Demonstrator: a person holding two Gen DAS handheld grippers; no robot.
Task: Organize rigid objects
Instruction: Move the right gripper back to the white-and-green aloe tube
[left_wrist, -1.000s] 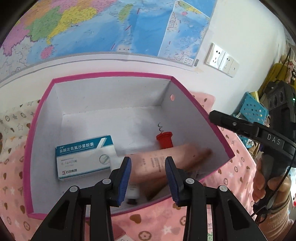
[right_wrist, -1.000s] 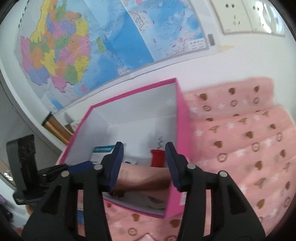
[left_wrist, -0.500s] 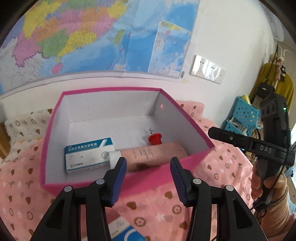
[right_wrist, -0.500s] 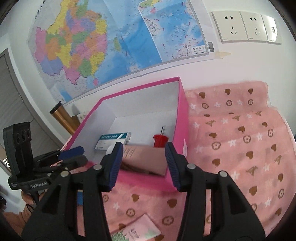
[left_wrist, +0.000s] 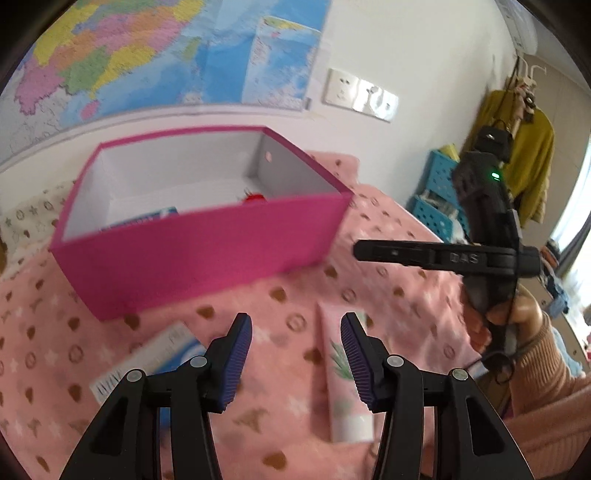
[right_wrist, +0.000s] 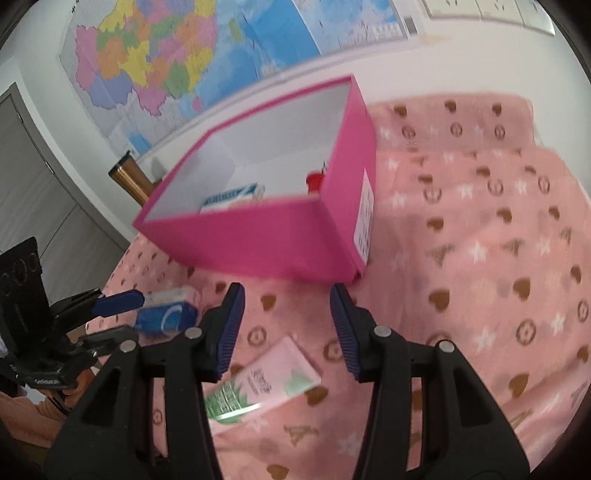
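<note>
A white label on the pink box (right_wrist: 258, 236) is shown only by the right wrist view. Nothing is grasped by the parted left gripper (left_wrist: 295, 354) or right gripper (right_wrist: 286, 326) above the soft tube (right_wrist: 258, 384).

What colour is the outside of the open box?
Bright pink cardboard box; clearest in the right wrist view.

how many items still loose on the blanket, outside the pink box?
2: a blue-and-white cardboard carton near the left gripper, and a pink plastic tube with green leaf print under the right gripper. More may lie out of frame.
</note>
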